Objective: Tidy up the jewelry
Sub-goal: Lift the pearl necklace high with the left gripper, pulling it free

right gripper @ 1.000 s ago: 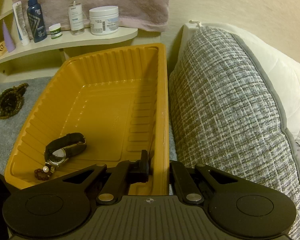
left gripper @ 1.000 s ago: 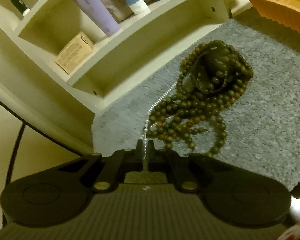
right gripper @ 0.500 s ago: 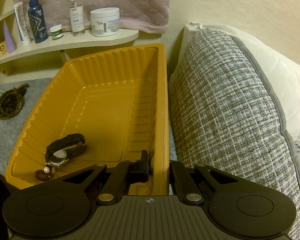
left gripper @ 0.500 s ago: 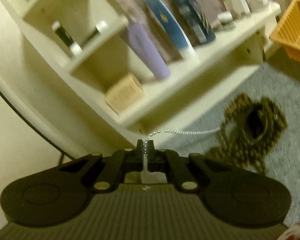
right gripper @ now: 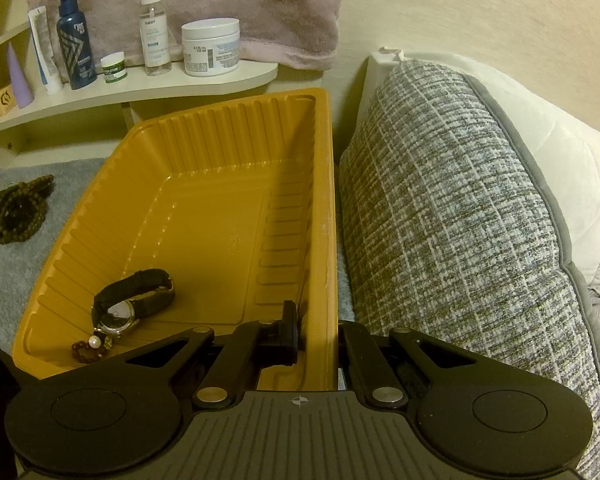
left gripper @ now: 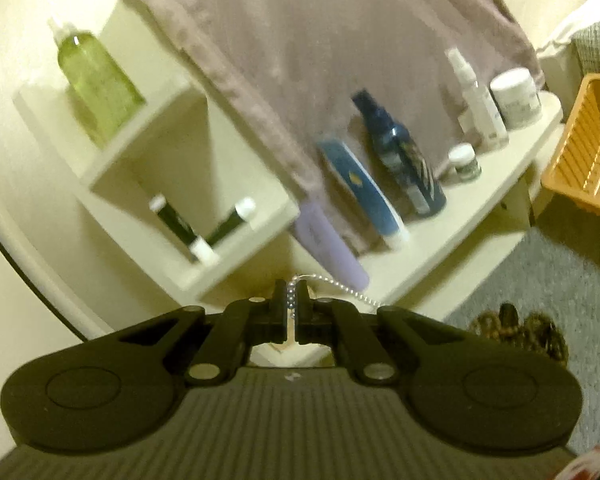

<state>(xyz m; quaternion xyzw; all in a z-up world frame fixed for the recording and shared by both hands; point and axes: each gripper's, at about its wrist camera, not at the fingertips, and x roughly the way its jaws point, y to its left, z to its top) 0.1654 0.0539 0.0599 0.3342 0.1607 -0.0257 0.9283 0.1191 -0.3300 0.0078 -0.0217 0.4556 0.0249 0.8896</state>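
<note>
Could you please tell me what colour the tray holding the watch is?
The tray is orange-yellow, seen best in the right wrist view.

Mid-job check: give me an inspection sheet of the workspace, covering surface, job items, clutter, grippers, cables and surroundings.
Surface: grey carpet.
Job's things: orange tray holds a watch and a small beaded piece with a pearl; brown bead necklace lies on the carpet left of the tray; silver bead chain is pinched and lifted.
Clutter: bottles and jars on the white shelf.
Grippers: left gripper shut on the chain; right gripper shut on the tray's right wall.
Cables: dark cable along the wall.
Surroundings: towel, tweed cushion.
</note>
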